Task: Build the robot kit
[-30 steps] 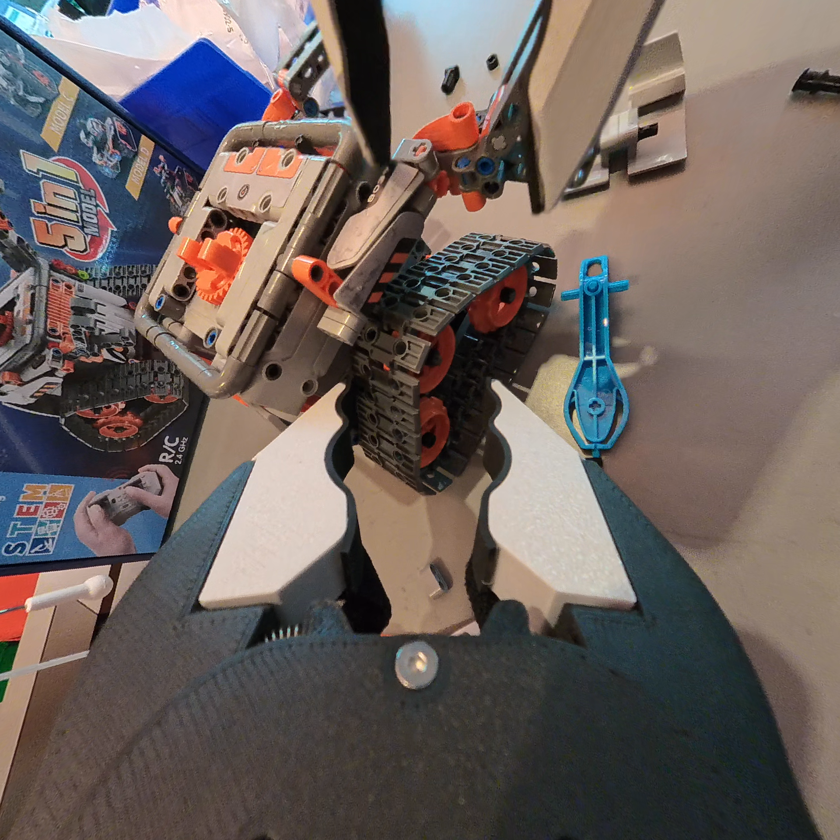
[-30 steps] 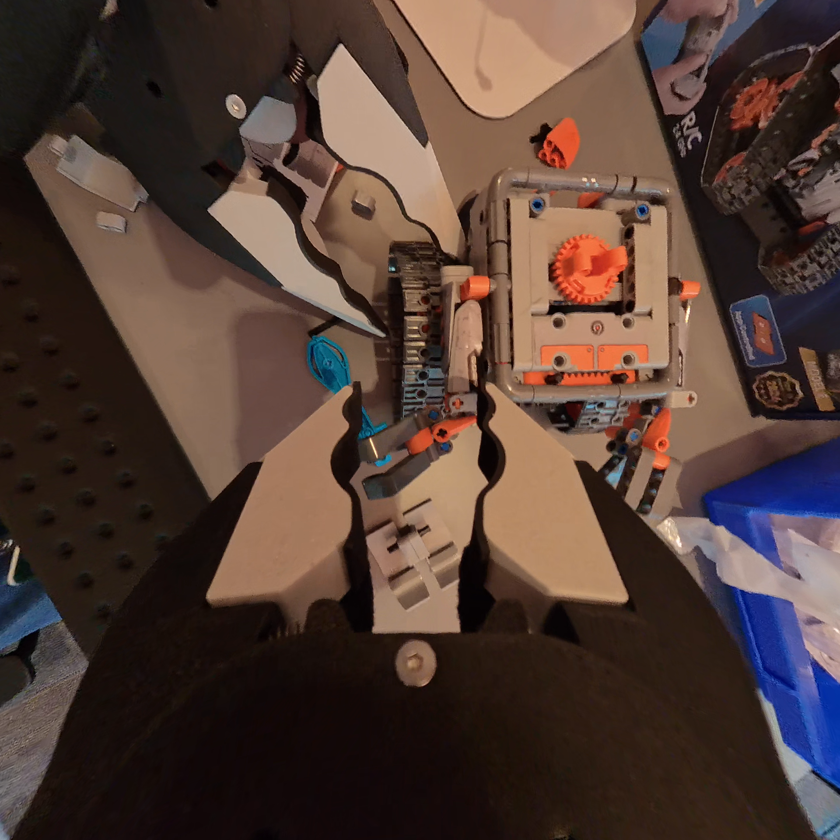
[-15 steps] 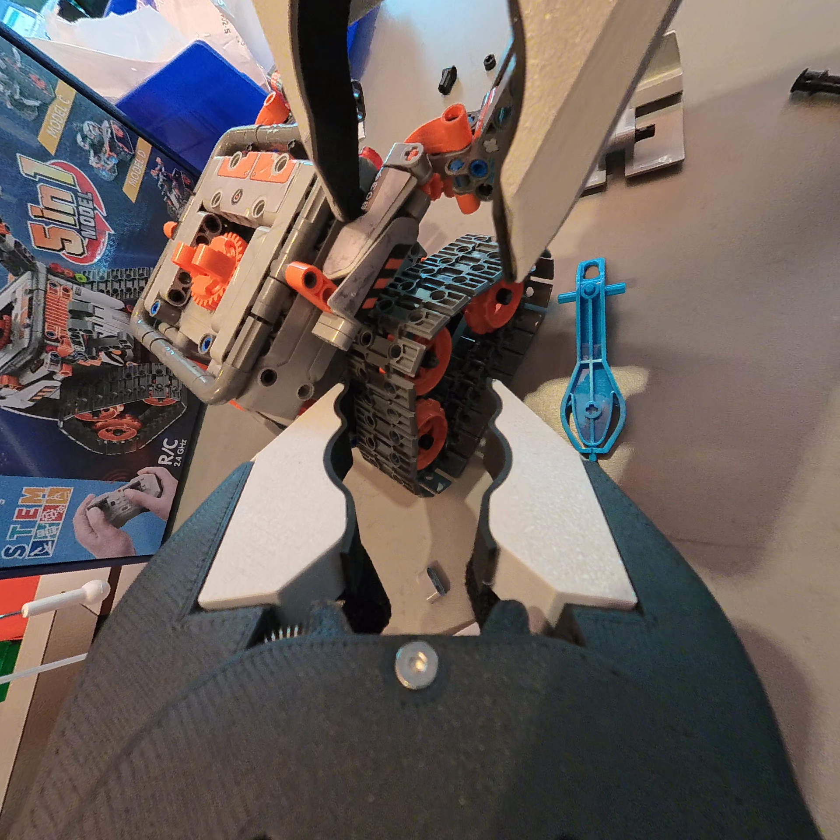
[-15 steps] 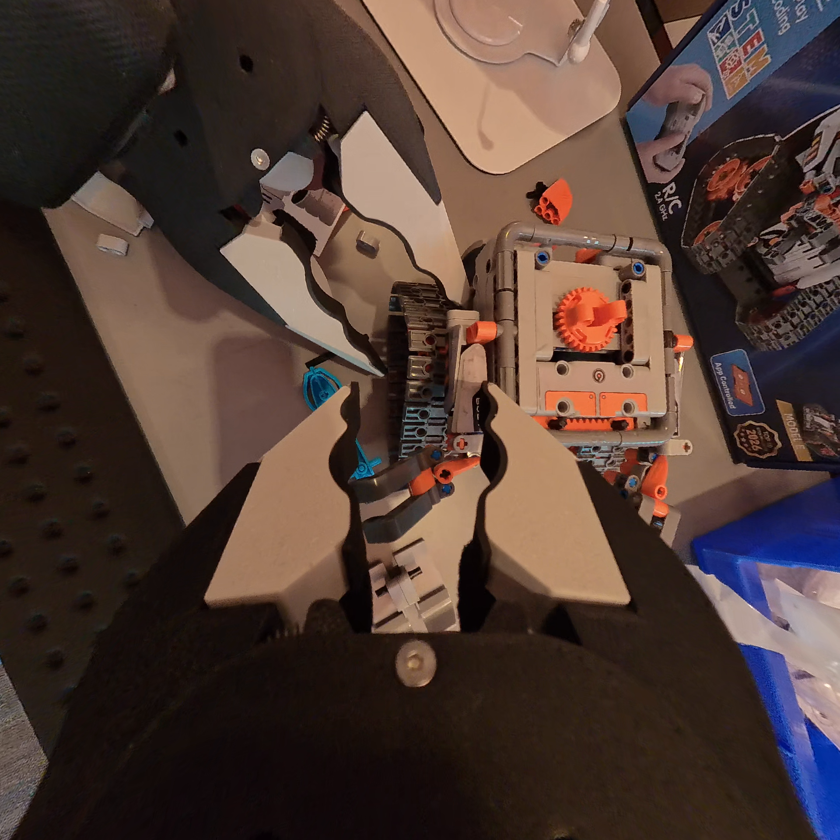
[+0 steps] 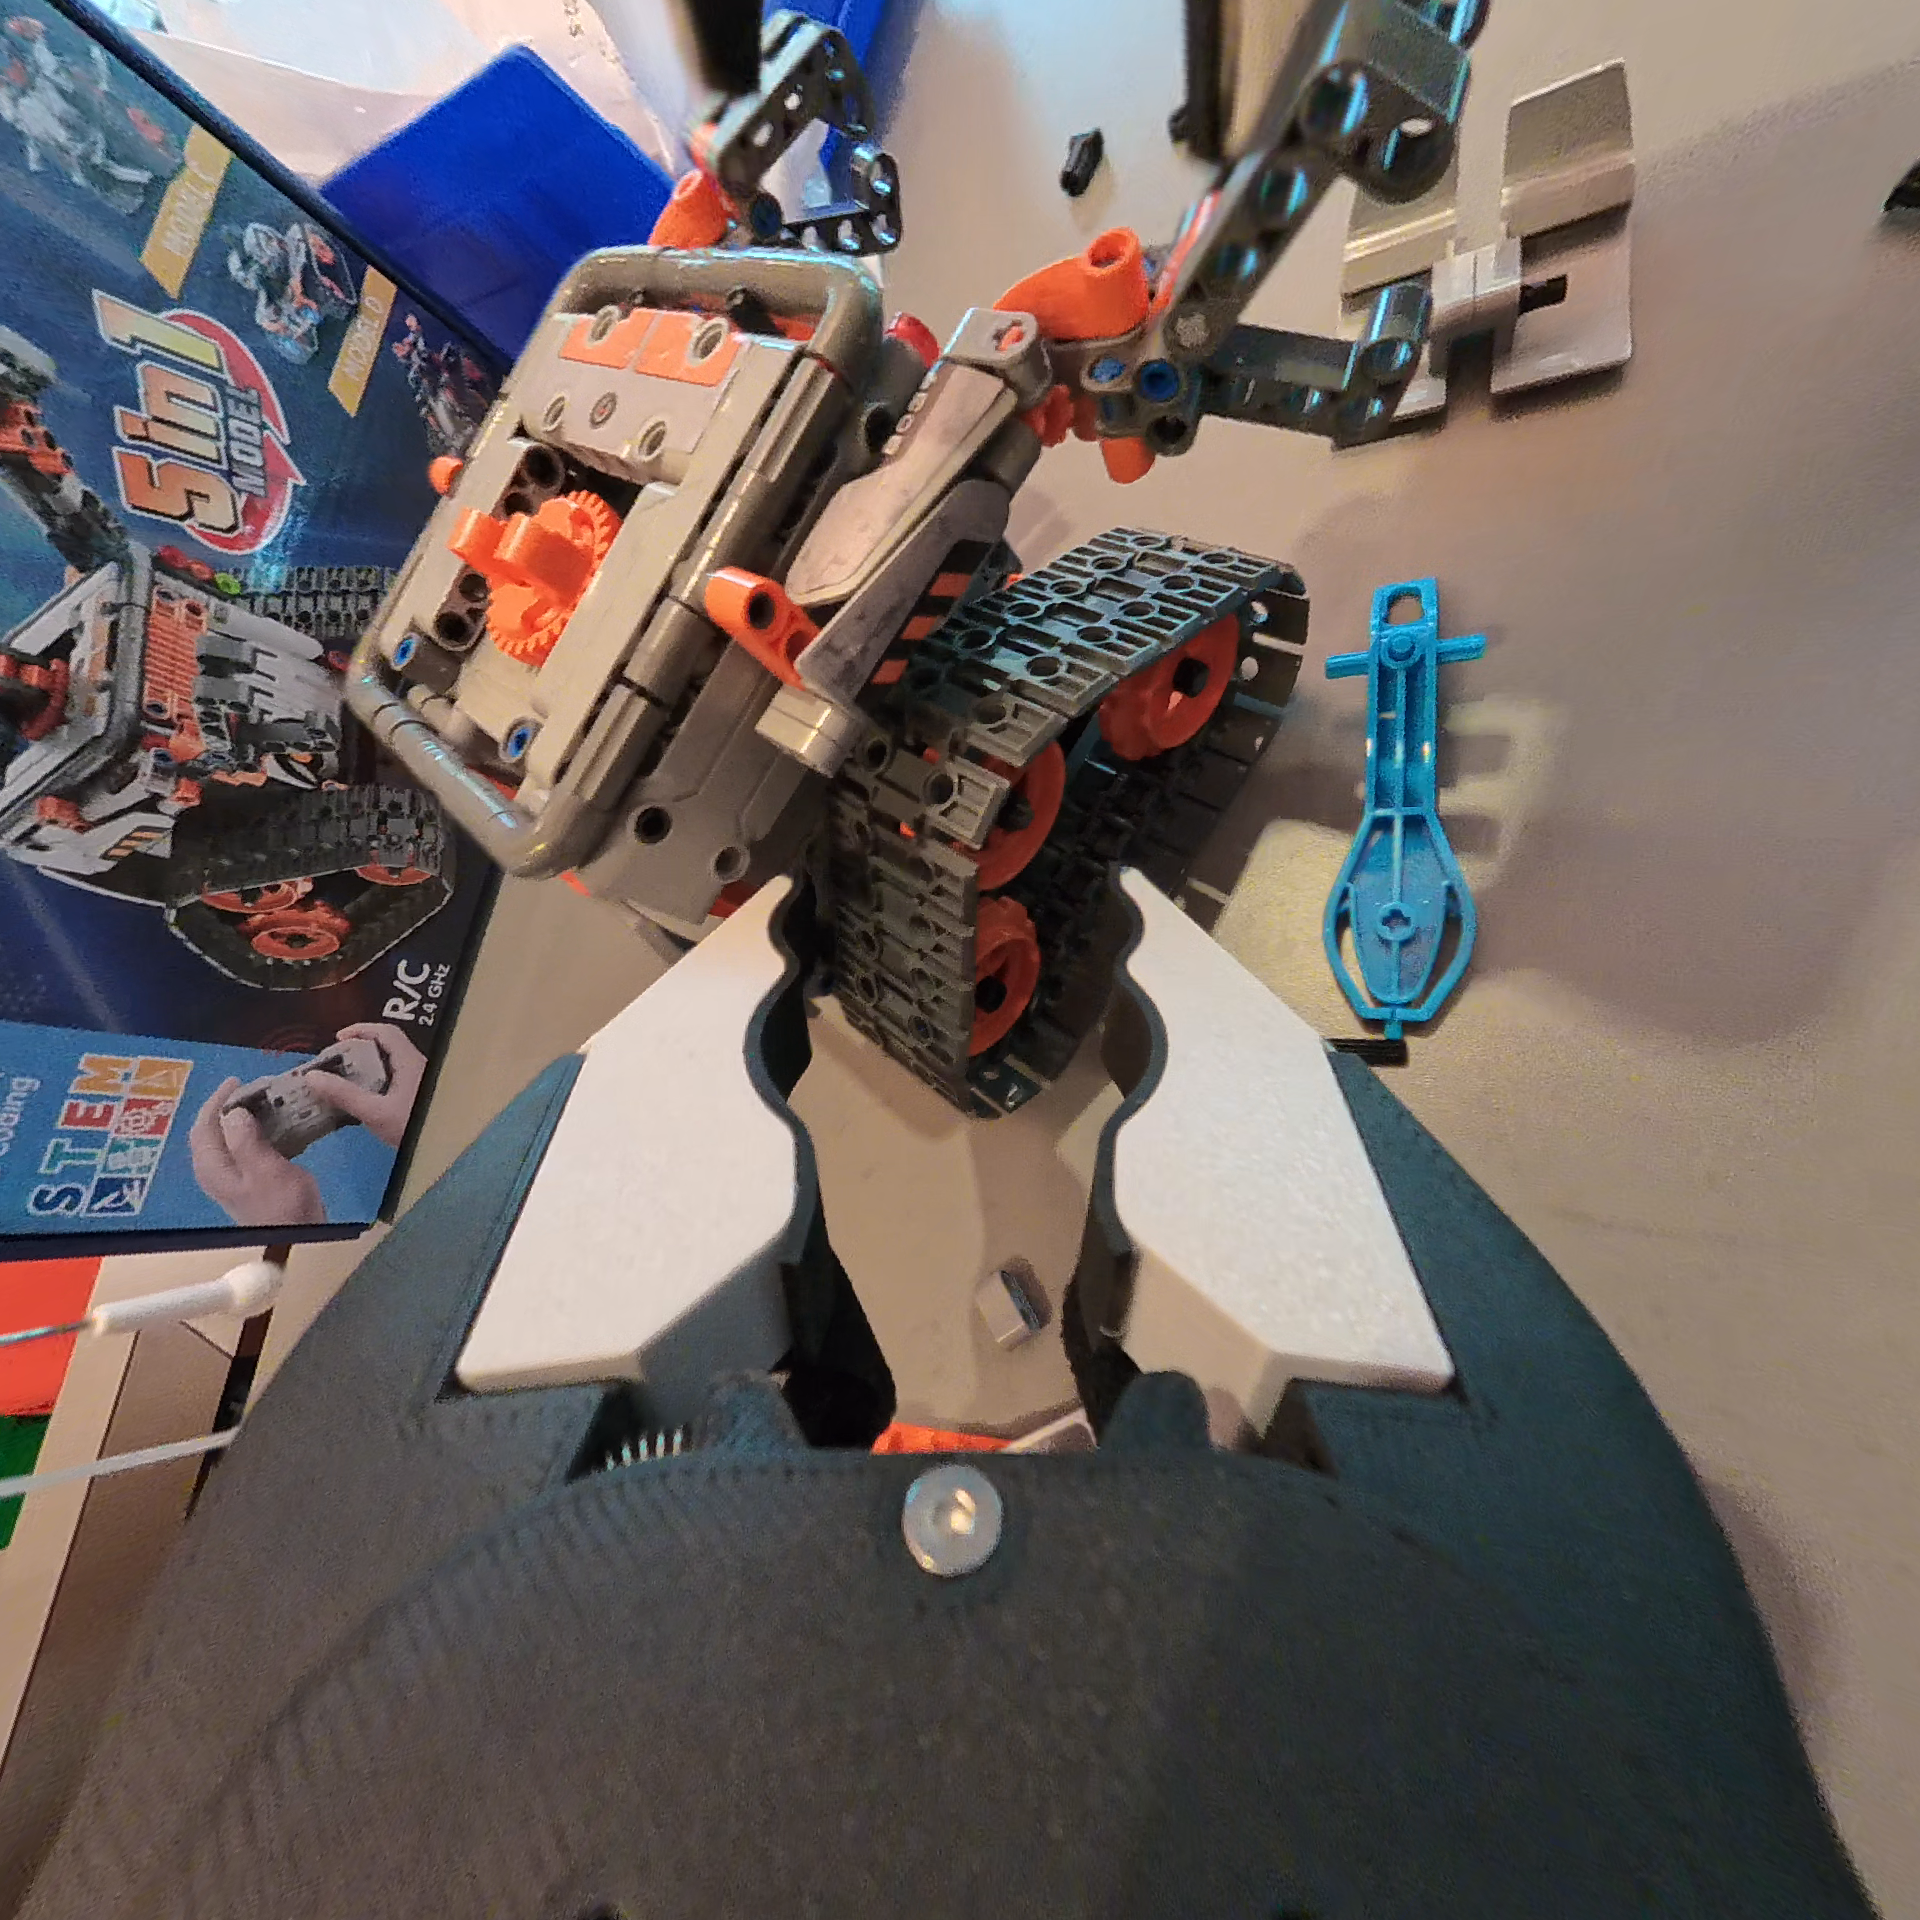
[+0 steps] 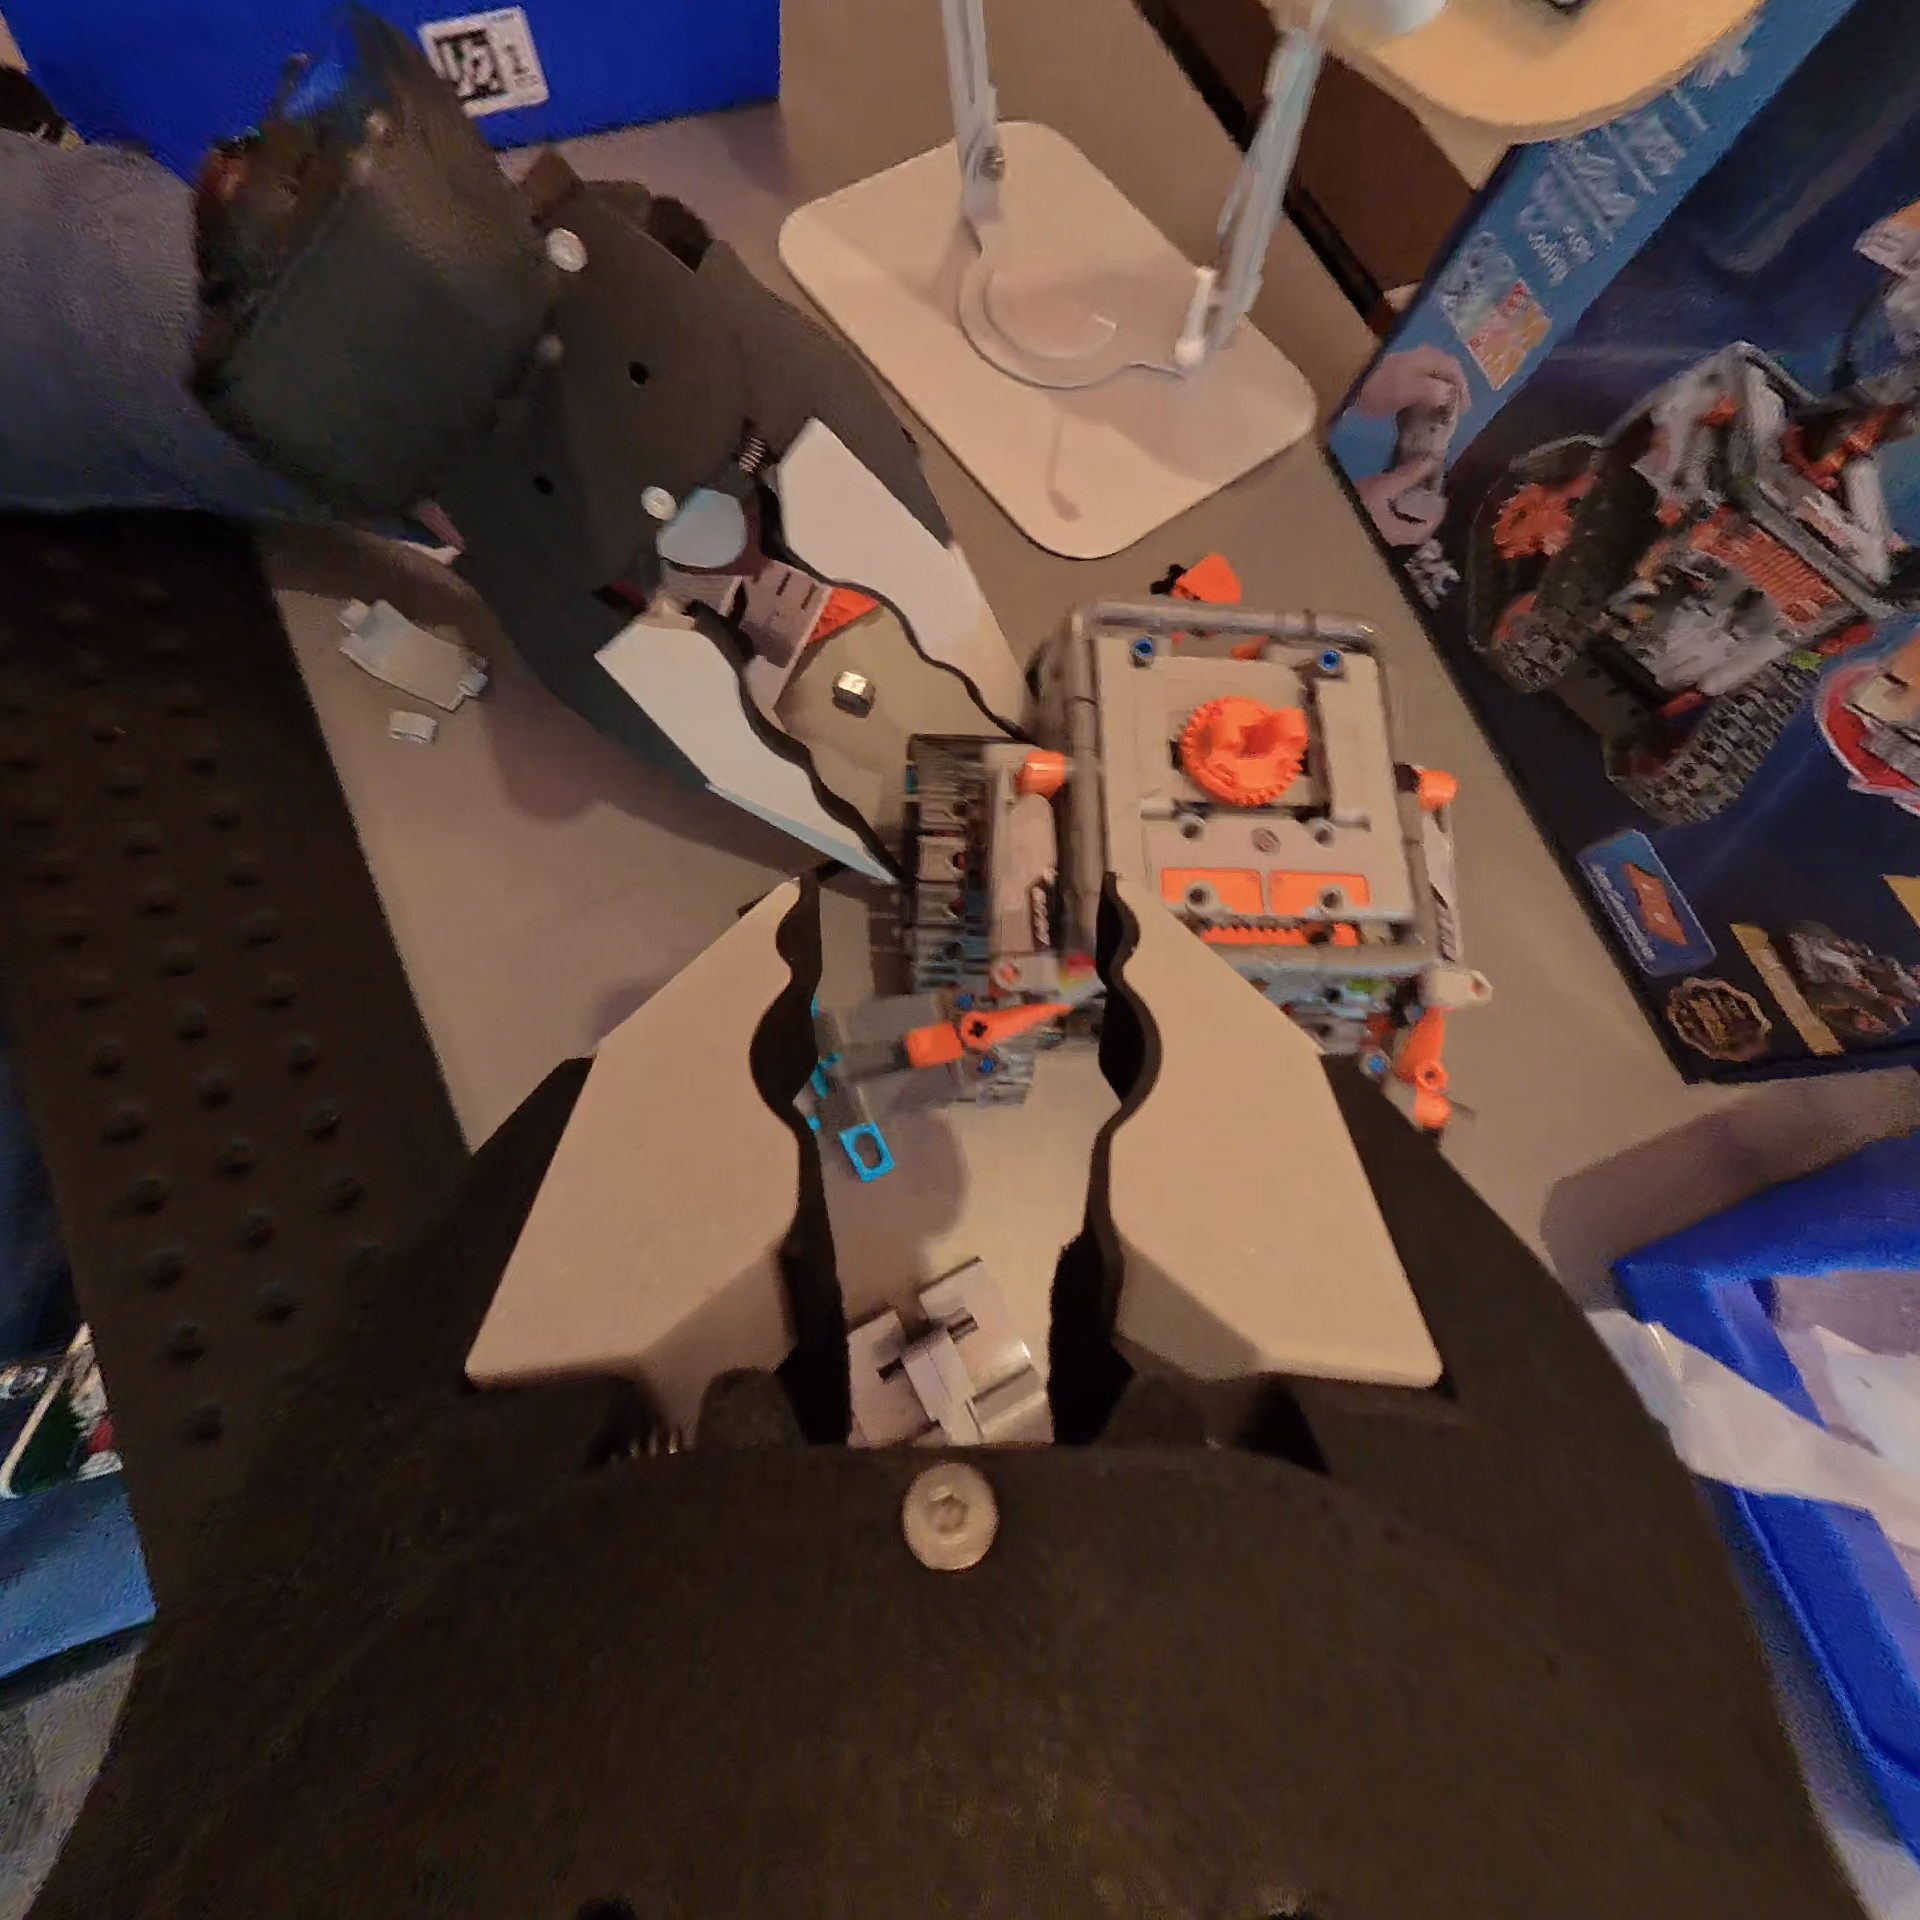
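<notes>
**Right gripper drawn back from the tracked model**

Withdrawn since the earlier frames, the right gripper now shows only at the top edge of the left wrist view, away from the tracked model (image 5: 790,644).

Left wrist view: the left gripper (image 5: 951,914) has its jaws parted around the near end of the model's track (image 5: 1049,769); whether they press on it cannot be told. Right of the model lies a blue tool (image 5: 1397,821), apart from it. Left of the model lies the printed box (image 5: 197,665). Beyond the model, a grey beam (image 5: 1278,187) rises from its orange joint.

Right wrist view: the right gripper (image 6: 951,914) stands with jaws parted, holding nothing, above the model's (image 6: 1236,800) near corner. A grey bracket piece (image 6: 940,1351) lies on the table (image 6: 582,935) between its fingers. Left of the model, the left gripper's (image 6: 945,790) fingertips reach the track. A white lamp base (image 6: 1049,343) sits beyond the model.
</notes>
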The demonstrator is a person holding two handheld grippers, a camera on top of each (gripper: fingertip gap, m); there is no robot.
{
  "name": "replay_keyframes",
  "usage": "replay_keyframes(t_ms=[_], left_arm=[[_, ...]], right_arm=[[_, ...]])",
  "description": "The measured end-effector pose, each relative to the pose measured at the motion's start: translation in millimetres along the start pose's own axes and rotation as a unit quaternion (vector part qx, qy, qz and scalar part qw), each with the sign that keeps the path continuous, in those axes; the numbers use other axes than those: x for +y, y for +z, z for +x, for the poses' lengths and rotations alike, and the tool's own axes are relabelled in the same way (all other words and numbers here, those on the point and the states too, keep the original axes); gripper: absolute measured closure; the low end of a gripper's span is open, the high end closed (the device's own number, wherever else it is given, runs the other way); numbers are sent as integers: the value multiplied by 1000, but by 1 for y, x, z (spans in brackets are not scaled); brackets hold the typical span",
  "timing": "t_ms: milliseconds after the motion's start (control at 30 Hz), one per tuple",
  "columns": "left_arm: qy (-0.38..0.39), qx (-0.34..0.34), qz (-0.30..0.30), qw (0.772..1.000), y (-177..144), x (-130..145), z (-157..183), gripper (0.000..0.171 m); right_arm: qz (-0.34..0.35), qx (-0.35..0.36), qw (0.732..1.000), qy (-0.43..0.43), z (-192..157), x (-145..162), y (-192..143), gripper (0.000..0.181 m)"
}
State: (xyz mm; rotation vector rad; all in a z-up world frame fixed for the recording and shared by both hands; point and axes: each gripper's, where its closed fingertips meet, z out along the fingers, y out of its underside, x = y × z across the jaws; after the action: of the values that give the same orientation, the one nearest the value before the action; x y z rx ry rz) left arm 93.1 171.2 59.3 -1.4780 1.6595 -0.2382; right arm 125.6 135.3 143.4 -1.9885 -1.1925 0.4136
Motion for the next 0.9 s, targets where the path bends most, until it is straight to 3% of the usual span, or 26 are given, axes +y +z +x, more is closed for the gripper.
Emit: replay_keyframes(t_ms=[233,500,633,733,900], left_arm=[[-37,-19,-6,999,-8,4,-10,126],[-69,-48,-28,996,-11,11,-17,133],[-74,-65,-41,994,-9,14,-22,133],[-78,-82,-48,992,-9,17,-29,131],[-91,-89,-56,990,-7,27,-42,138]], right_arm=[[22,64,996,64,60,38,-15,135],[16,119,992,-39,96,43,4,120],[-21,85,996,-17,109,57,21,123],[-38,57,998,1,109,67,32,148],[-10,40,998,38,104,67,34,147]])
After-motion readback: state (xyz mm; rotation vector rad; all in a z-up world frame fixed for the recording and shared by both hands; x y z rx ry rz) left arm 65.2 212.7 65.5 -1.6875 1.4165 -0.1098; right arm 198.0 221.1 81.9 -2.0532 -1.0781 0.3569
